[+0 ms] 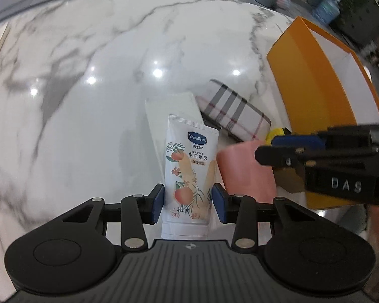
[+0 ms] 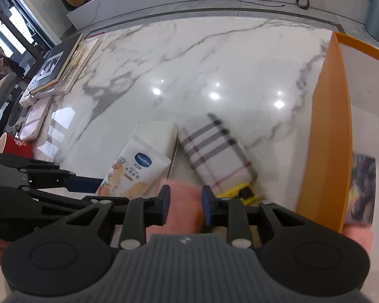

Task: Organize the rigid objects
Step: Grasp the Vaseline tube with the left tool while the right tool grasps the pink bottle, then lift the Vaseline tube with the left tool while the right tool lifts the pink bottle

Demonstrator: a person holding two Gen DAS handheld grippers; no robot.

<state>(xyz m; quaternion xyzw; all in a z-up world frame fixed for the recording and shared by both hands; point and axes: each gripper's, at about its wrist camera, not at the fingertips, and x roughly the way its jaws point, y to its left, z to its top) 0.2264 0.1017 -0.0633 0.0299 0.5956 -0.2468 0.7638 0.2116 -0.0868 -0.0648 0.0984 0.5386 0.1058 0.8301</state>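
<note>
My left gripper [image 1: 188,202] is shut on a white Vaseline hand-cream tube [image 1: 189,166] with peach print, held above the marble table [image 1: 88,75]. The tube also shows in the right wrist view [image 2: 134,174]. My right gripper [image 2: 185,207] is shut on a pink object [image 2: 182,202], seen in the left wrist view [image 1: 245,169] as a pink block beside the tube. A plaid case [image 1: 235,111] lies on the table past both grippers, also in the right wrist view [image 2: 214,151]. A yellow item [image 2: 242,194] lies by its near end.
An orange box [image 1: 313,85] with a white inside stands open at the right, also in the right wrist view [image 2: 328,139]. A white flat box [image 2: 159,136] lies under the tube. Books [image 2: 55,68], a pink case [image 2: 35,118] and a red cup [image 2: 12,146] sit at the left edge.
</note>
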